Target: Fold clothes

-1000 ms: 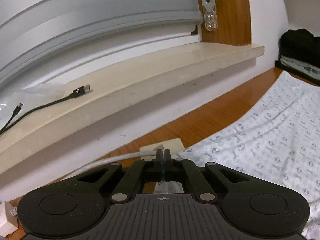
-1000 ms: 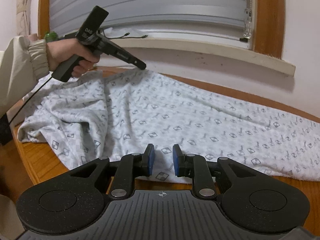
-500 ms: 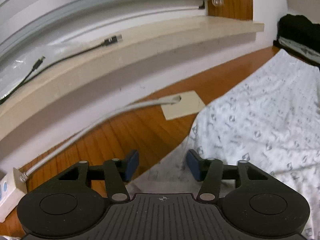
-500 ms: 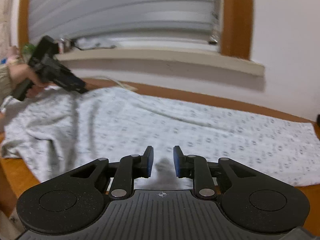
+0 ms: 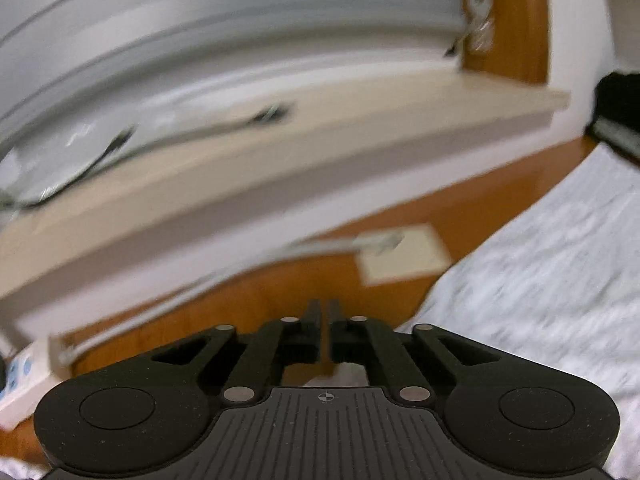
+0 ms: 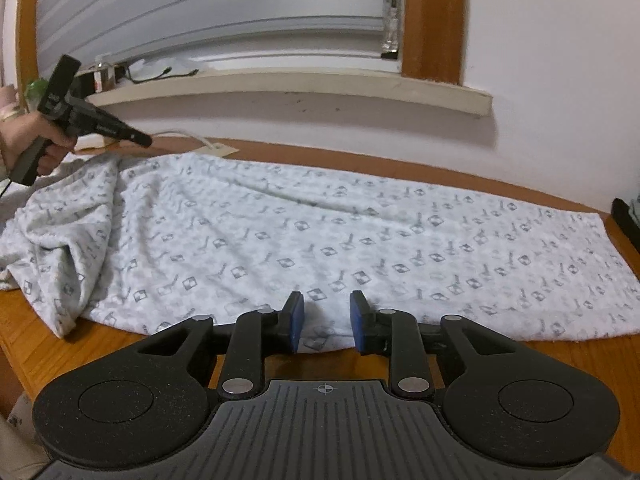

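A white cloth (image 6: 320, 232) with a grey print lies spread across the wooden table (image 6: 500, 184), bunched up at its left end. My right gripper (image 6: 326, 320) is open, its blue pads (image 6: 296, 320) just over the cloth's near edge with nothing between them. At the far left corner a person's hand (image 6: 24, 144) holds my left gripper (image 6: 146, 142), and the cloth rises in a ridge toward it. In the blurred left wrist view that gripper (image 5: 324, 312) is shut, with a bit of the cloth (image 5: 540, 280) showing under its fingers.
A window sill (image 6: 280, 84) with cables runs along the wall behind the table. A beige plate with a white cable (image 5: 400, 254) lies on the wood near the cloth's corner. A white power strip (image 5: 20, 376) sits at the left. Dark folded clothes (image 5: 620, 96) are at the far right.
My left gripper opened half a second ago and has shut again at the cloth's corner. The right gripper has swung right along the cloth's near edge, jaws a little wider.
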Available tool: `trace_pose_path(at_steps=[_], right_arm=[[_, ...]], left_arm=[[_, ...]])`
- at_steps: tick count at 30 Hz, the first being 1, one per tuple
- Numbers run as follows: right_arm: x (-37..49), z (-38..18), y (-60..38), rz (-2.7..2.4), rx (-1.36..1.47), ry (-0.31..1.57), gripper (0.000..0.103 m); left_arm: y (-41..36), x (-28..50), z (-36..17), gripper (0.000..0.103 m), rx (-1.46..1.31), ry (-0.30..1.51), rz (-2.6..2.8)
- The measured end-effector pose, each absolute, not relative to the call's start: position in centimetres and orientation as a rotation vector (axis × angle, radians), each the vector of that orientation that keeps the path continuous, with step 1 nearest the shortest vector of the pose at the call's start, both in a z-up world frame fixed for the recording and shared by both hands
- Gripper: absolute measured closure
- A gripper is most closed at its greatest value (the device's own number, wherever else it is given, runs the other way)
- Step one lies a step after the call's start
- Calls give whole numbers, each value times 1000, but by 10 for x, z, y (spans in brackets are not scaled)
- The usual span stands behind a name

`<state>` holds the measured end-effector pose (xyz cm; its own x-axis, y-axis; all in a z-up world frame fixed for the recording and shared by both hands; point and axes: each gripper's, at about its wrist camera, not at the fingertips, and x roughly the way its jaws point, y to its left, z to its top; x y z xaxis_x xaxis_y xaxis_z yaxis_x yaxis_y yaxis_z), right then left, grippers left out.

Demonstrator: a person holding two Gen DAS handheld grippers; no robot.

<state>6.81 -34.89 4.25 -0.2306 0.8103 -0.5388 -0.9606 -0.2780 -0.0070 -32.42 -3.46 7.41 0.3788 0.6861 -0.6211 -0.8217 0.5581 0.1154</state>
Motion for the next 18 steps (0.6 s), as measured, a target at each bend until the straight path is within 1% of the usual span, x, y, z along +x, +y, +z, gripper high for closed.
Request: trace_pose_path(at_steps=[1, 2, 3, 4, 7, 12, 13, 16, 18], right_arm=[[71, 43, -349, 1787, -525, 386, 76], [76, 44, -349, 1776, -520, 382, 76], [81, 45, -348, 1763, -516, 377, 76], [86, 45, -346, 1749, -510, 379, 76], [99, 46, -339, 1734, -500, 397, 76], [115, 42, -319, 1704, -513, 421, 76], [119, 41, -316, 1697, -518, 426, 76], [133, 39, -311, 1663, -535, 438, 75], [144, 40, -316, 1675, -519, 463, 75]], left_arm=[[-35, -309, 80, 84, -217, 670, 941], [-35, -292, 83, 80, -205, 669, 911], [-35, -275, 86, 73, -193, 669, 880], [-35, -258, 88, 70, -181, 668, 850], [-34, -201, 93, 70, -153, 680, 748], [-30, -112, 71, 70, -123, 760, 620], [-29, -97, 65, 71, -121, 771, 597], [-29, -74, 51, 79, -102, 801, 564], [-27, -66, 46, 79, -87, 813, 580]])
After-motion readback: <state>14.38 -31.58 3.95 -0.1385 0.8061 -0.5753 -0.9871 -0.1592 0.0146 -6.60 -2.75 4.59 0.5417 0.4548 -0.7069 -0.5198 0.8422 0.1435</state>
